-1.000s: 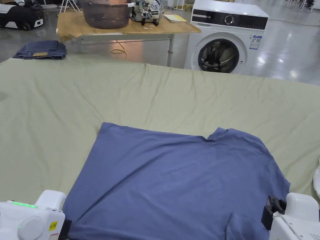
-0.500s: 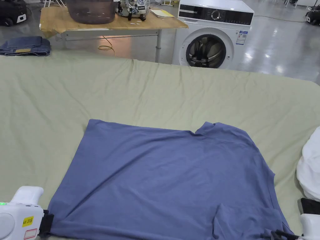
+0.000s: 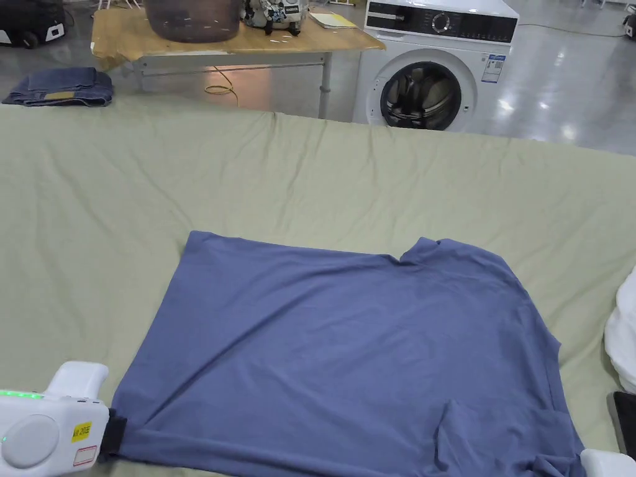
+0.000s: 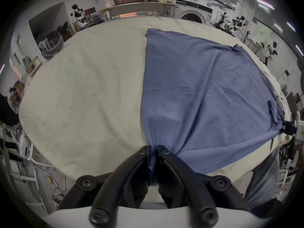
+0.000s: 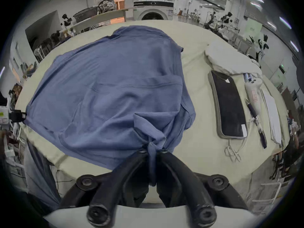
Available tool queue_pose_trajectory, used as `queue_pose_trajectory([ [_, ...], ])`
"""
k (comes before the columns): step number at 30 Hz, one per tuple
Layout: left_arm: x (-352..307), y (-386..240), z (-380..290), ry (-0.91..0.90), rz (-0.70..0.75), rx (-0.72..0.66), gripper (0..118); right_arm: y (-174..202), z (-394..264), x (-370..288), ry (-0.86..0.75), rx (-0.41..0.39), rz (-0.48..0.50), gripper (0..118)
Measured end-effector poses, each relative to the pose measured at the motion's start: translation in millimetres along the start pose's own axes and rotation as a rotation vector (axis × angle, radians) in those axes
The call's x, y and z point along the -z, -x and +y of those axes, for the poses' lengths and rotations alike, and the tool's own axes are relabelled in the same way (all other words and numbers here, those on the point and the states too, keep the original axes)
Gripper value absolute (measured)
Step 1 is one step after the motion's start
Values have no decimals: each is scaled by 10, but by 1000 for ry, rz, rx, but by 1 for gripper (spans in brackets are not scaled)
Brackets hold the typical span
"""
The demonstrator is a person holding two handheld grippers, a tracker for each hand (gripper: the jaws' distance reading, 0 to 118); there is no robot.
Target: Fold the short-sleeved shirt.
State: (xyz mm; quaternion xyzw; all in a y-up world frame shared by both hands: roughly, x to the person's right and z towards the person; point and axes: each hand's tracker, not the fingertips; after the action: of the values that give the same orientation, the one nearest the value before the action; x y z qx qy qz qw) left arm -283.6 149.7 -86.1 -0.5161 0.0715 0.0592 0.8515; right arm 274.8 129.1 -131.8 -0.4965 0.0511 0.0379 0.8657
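Since the frame half a second earlier, the near right corner of the blue shirt (image 3: 348, 348) has bunched into a small knot, and the left tool (image 3: 115, 435) holds the near left corner much as before. The shirt lies spread over the green-covered table (image 3: 310, 180), filling the lower middle of the head view, its neckline at the far right edge.

In the left gripper view the left tool (image 4: 153, 151) is clamped on the hem corner, cloth pinched between both jaws. In the right gripper view the right tool (image 5: 152, 151) is clamped on a gathered sleeve end.

At the upper left of the head view a dark tub (image 3: 192, 18) stands on a wooden side table (image 3: 248, 46); its contents cannot be made out. The washing machine (image 3: 435, 62) at the upper right has its round door shut, with dim shapes behind the glass.
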Motion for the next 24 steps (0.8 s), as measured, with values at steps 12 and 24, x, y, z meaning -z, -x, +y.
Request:
queue_pose_trajectory([
  [12,-432,100,545,-175,-64,-41,3,-193,577,-356,-185,79,52,4],
  [24,41,183,1565,-220,-99,-97,3,-89,1654,150,-273,87,21,4],
])
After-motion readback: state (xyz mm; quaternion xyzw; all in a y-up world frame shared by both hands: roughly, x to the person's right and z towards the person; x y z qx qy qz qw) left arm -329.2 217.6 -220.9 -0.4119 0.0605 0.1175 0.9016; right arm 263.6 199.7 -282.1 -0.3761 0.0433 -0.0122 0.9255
